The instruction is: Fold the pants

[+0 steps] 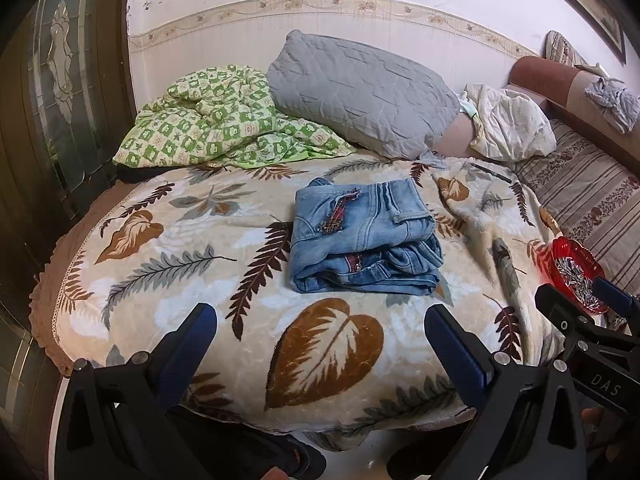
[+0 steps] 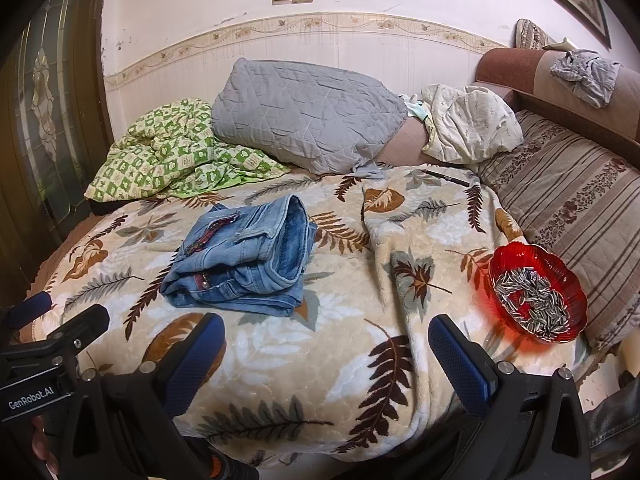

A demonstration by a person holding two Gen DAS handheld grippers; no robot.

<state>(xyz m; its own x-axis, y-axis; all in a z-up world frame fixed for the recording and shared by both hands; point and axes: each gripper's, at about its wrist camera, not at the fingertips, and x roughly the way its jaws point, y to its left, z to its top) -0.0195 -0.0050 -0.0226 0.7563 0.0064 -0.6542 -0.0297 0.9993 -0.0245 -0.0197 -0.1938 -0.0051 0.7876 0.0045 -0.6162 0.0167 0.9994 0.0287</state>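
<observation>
A pair of light blue jeans point(image 1: 362, 236) lies folded into a compact stack on the leaf-patterned blanket point(image 1: 224, 280); the same jeans point(image 2: 244, 256) show left of centre in the right wrist view. My left gripper point(image 1: 320, 324) is open and empty, held above the blanket's near edge, short of the jeans. My right gripper point(image 2: 326, 336) is also open and empty, to the right of the jeans and nearer the bed's front edge. The right gripper point(image 1: 584, 300) appears at the right edge of the left wrist view.
A red glass dish of sunflower seeds point(image 2: 536, 294) sits on the blanket at the right. At the back lie a grey quilted pillow point(image 2: 304, 116), a green checked quilt point(image 2: 168, 152), a white cloth point(image 2: 472, 124) and a pen point(image 2: 444, 178). A striped cushion point(image 2: 572, 204) is at the right.
</observation>
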